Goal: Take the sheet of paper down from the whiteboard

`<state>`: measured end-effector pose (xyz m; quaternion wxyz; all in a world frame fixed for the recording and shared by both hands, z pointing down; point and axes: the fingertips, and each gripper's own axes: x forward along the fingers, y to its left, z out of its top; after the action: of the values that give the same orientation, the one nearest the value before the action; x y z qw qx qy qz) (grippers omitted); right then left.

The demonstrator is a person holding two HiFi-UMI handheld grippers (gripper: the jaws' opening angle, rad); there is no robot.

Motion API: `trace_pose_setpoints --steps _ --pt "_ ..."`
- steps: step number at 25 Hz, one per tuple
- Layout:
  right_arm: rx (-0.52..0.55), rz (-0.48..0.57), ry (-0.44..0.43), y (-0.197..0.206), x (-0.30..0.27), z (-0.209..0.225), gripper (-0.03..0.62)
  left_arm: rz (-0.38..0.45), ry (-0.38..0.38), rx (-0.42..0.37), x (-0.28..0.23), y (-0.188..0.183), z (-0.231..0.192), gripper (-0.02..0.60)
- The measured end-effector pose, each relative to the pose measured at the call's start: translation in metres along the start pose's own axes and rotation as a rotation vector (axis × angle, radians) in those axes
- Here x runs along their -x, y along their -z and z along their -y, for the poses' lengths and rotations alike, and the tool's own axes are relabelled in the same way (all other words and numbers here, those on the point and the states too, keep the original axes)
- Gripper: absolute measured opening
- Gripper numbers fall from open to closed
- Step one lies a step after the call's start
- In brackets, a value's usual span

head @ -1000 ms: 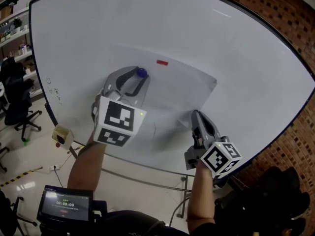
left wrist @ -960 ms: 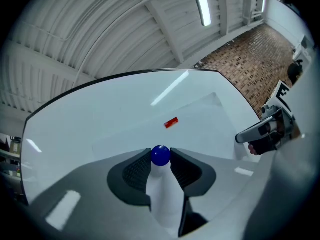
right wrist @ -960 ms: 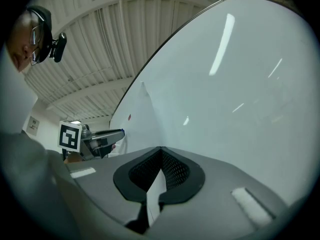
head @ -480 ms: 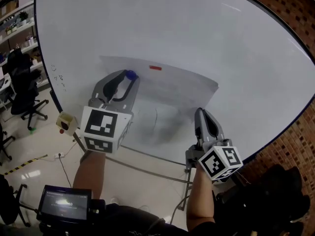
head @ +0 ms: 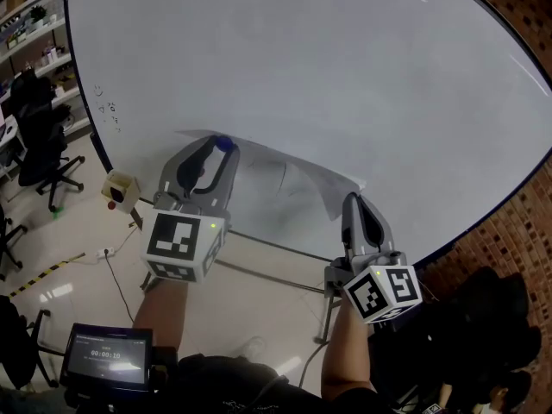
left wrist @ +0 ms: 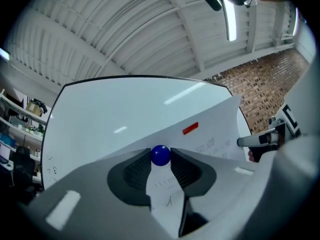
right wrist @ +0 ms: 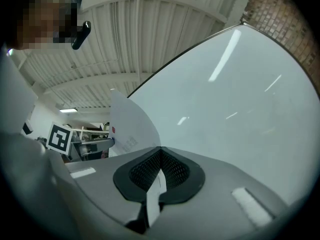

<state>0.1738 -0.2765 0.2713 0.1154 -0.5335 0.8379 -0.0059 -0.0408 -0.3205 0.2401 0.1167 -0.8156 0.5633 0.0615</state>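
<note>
My left gripper (head: pixel 220 145) pinches the small blue ball-shaped magnet (head: pixel 223 143) at one corner of the white paper sheet (head: pixel 285 179). My right gripper (head: pixel 349 199) is clamped tight on the sheet's opposite edge. The sheet sags between them, low before the glossy whiteboard (head: pixel 302 76). I'd hold both grips firm and move the hands as one, so it neither tears nor slips.

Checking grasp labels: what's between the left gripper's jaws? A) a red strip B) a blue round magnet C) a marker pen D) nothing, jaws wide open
B: in the left gripper view the left gripper has its pads pressed on either side of the blue round magnet, with the sheet of paper just behind it.
</note>
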Motion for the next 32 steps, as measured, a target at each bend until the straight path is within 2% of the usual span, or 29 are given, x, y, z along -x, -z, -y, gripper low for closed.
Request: trace_pose_setpoints --steps 4,10,18,22,27,32 --pt "0.043 -0.022 0.072 0.013 0.023 -0.025 0.011 -0.041 0.028 0.043 0.037 0.023 -0.011 0.123" --pt "0.054 -0.056 0.180 0.039 0.060 -0.074 0.012 -0.090 0.056 0.090 0.112 0.044 -0.034 0.123" --pt "0.102 -0.122 0.290 0.093 0.107 -0.094 0.011 -0.130 0.090 0.141 0.166 0.092 -0.030 0.123" --pt "0.100 -0.146 0.328 0.116 0.137 -0.105 0.011 -0.189 0.099 0.164 0.189 0.117 -0.025 0.123" --pt "0.096 -0.144 0.373 0.124 0.171 -0.116 0.011 -0.178 0.098 0.173 0.214 0.118 -0.012 0.123" --pt "0.133 -0.142 0.374 0.121 0.186 -0.117 0.012 -0.161 0.089 0.180 0.227 0.111 0.013 0.123"
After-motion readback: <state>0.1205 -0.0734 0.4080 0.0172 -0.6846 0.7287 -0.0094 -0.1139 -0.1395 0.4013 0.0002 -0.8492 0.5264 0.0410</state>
